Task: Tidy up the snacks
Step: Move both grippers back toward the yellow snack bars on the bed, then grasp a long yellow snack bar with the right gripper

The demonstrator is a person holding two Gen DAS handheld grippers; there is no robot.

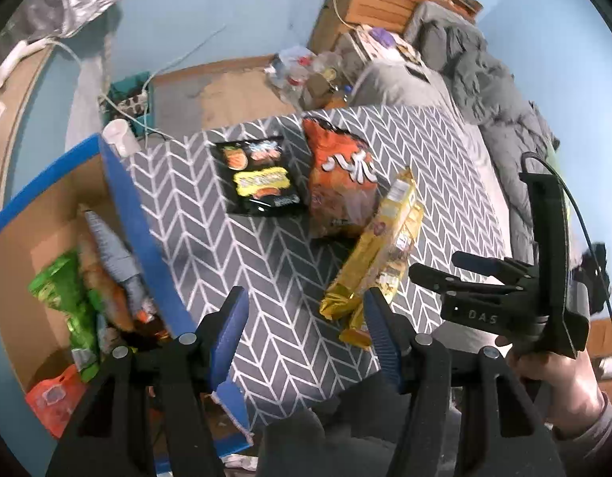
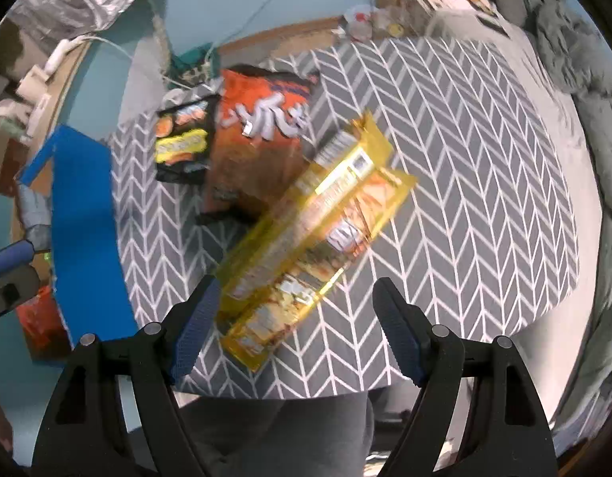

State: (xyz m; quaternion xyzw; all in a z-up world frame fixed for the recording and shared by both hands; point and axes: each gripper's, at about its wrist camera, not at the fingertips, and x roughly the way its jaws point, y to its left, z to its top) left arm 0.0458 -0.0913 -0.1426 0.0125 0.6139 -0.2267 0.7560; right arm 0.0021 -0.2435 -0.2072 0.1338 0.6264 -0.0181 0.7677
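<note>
Right gripper (image 2: 296,318): jaws spread wide, nothing held. Directly ahead, between its fingers, lies the yellow snack pack (image 2: 317,238) on the chevron cloth (image 2: 465,198). Beyond the pack sit the orange chip bag (image 2: 258,139) and, touching it on the left, the black snack bag (image 2: 182,143).

Left gripper (image 1: 306,330): jaws spread, empty. To its left stands the blue-edged cardboard box (image 1: 123,198), holding a green bag (image 1: 67,298), a grey packet (image 1: 111,254) and a red-orange packet (image 1: 55,397).

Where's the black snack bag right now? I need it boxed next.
The black snack bag lies flat on the chevron cloth, far side in both views, touching the orange bag on its right; the blue-edged cardboard box is to its left.
</note>
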